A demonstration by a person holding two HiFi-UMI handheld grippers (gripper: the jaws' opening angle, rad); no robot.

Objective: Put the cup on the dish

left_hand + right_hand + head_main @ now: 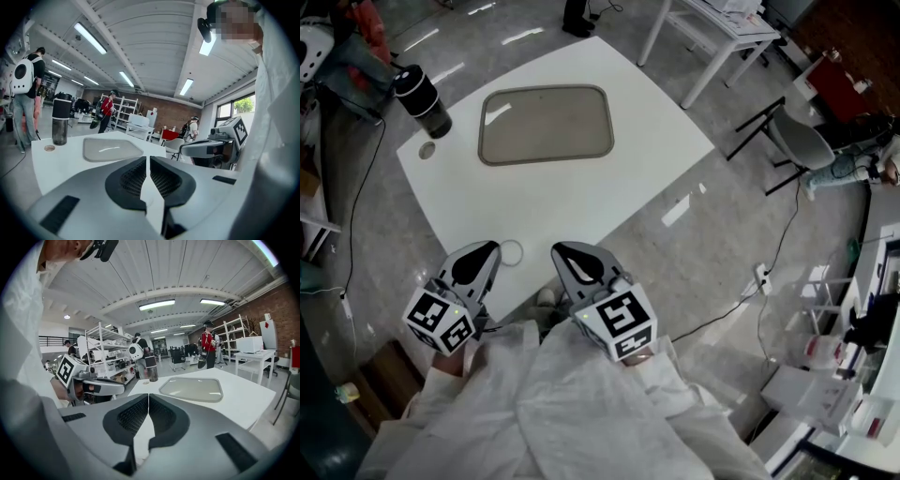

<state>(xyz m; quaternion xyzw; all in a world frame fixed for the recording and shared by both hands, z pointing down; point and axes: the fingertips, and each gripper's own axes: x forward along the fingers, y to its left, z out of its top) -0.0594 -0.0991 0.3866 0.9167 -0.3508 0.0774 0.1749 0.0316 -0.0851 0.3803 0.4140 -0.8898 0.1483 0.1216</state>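
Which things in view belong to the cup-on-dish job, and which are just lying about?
Job:
cup
dish
left gripper and right gripper, both shut, empty

Lying about:
disc beside the cup
ring near the left gripper
chair on the floor

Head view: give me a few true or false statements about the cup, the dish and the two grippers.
1. The cup stands on the dish. False: it stands on the table, off the dish's left side, near the far left corner.
2. The left gripper and the right gripper are both shut with nothing between the jaws. True.
3. Nothing lies on the dish. True.
4. The cup lies on its side. False: it stands upright.
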